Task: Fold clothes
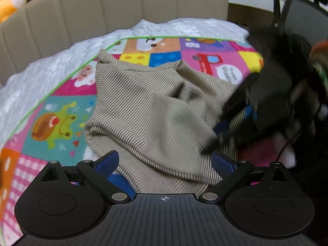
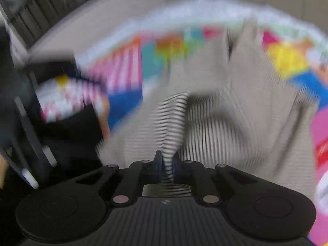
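Left wrist view:
Garment: striped beige garment [image 1: 147,110], rumpled, lying on the play mat [image 1: 61,123], part lifted in a peak toward the R side.
Mat: bright cartoon squares, green edge; white quilt [image 1: 41,69] beyond it, beige padded headboard [image 1: 92,12] behind.
L claw: left gripper [image 1: 164,162] w/ blue fingers [image 1: 108,162] wide apart, garment cloth draped between them, nothing pinched.
R claw: right gripper [image 1: 231,123] seen blurred at the garment's R edge, blue pads on the cloth.

Right wrist view (heavy blur):
R claw: right gripper [image 2: 167,166] w/ fingers together, clamped on a fold of the garment [image 2: 235,102].
Garment: rises from the claw, spreads over the mat [image 2: 127,75].
L claw: dark shape left of the garment, too blurred to read.
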Available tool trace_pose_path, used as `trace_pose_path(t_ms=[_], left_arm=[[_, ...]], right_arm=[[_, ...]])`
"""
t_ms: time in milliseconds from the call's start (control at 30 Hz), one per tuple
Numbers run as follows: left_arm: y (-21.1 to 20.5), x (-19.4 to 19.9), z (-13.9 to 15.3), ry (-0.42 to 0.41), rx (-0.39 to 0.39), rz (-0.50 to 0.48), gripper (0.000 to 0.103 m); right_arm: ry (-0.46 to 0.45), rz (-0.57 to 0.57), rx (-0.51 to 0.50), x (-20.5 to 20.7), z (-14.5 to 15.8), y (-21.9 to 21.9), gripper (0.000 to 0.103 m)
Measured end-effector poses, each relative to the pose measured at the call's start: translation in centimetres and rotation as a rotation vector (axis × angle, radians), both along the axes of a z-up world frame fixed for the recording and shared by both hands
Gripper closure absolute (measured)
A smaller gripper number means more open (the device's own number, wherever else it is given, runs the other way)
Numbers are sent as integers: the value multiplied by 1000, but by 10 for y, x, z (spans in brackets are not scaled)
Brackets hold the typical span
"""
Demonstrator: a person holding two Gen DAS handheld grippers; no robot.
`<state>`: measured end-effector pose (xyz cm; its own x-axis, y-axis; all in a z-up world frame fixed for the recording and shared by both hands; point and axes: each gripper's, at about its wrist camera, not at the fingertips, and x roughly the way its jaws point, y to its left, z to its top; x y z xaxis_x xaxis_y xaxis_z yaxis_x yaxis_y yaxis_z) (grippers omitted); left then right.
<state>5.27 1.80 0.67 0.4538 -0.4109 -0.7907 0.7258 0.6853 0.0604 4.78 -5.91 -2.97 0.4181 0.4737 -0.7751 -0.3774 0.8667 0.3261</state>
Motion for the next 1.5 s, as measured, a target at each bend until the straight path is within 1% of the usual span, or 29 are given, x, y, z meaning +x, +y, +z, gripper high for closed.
trace_pose_path(t_ms=[133, 200, 267, 333, 367, 400, 433, 467, 500, 533, 567, 600, 733, 767, 800, 833, 900, 933, 967, 1000, 1067, 1133, 1167, 1200, 1267, 1300, 1333, 1433, 1500], left_arm=[[-8, -4, -7, -68, 19, -11, 1], [-17, 0, -13, -148, 40, -4, 1], [-27, 7, -18, -273, 68, 19, 1], [-34, 19, -22, -370, 64, 41, 1], [-37, 26, -23, -410, 54, 53, 5], [-39, 35, -22, -418, 25, 61, 27], [-36, 50, -20, -385, -12, 89, 45], [-33, 65, -17, -348, -50, 120, 69], [-30, 80, -14, -311, -89, 150, 77], [-20, 95, -12, -289, -128, 197, 80], [-6, 112, -9, -277, -166, 263, 82], [9, 127, -7, -272, -186, 329, 87], [94, 184, -4, -273, -233, 661, 92], [121, 197, -9, -239, -247, 757, 92], [147, 211, -14, -200, -260, 853, 88], [171, 221, -24, -130, -293, 924, 82], [207, 233, -43, -9, -344, 1031, 56], [219, 235, -52, 35, -358, 1067, 46], [228, 233, -62, 90, -372, 1091, 30], [233, 227, -68, 131, -394, 1108, 20], [237, 212, -76, 202, -431, 1118, 13], [233, 195, -77, 240, -451, 1100, 10], [228, 187, -76, 242, -456, 1089, 9], [222, 178, -74, 241, -468, 1076, 9], [206, 164, -62, 229, -507, 1056, 8], [196, 157, -54, 220, -531, 1049, 8], [190, 152, -48, 210, -558, 1045, 8], [153, 135, -25, 165, -691, 1051, 4], [126, 130, -21, 136, -775, 1081, 3]], right_arm=[[-99, -40, 46, 18, 38, -8, 94], [-149, -61, 68, 26, 58, -12, 95], [-198, -81, 91, 35, 77, -17, 95], [-248, -101, 114, 44, 96, -21, 94], [-266, -109, 117, 48, 103, -21, 94], [-277, -114, 102, 50, 104, -20, 92], [-293, -125, 80, 52, 105, -20, 91], [-310, -136, 59, 53, 106, -21, 84], [-322, -143, 36, 53, 105, -21, 65], [-325, -141, 12, 50, 101, -23, 53], [-329, -138, -12, 47, 96, -24, 35], [-332, -136, -36, 44, 92, -25, 31], [-260, -78, -121, 31, 53, -16, 30], [-238, -61, -142, 28, 42, -13, 29], [-216, -44, -162, 24, 31, -10, 29], [-194, -27, -183, 21, 20, -7, 29], [-191, -3, -213, 19, 11, -4, 26], [-200, 6, -226, 20, 10, -4, 23], [-209, 16, -239, 20, 8, -3, 18], [-217, 25, -252, 20, 7, -3, 18], [-235, 45, -277, 21, 4, -1, 20], [-253, 64, -302, 21, 1, 0, 55], [-261, 74, -315, 21, 0, 0, 82], [-270, 83, -328, 22, -2, 1, 92], [-307, 93, -359, 25, 0, -1, 93], [-368, 58, -382, 34, 15, -10, 93], [-424, -5, -392, 48, 33, -26, 93], [-577, -196, -419, 89, 86, -73, 94], [-617, -317, -430, 114, 108, -107, 94]])
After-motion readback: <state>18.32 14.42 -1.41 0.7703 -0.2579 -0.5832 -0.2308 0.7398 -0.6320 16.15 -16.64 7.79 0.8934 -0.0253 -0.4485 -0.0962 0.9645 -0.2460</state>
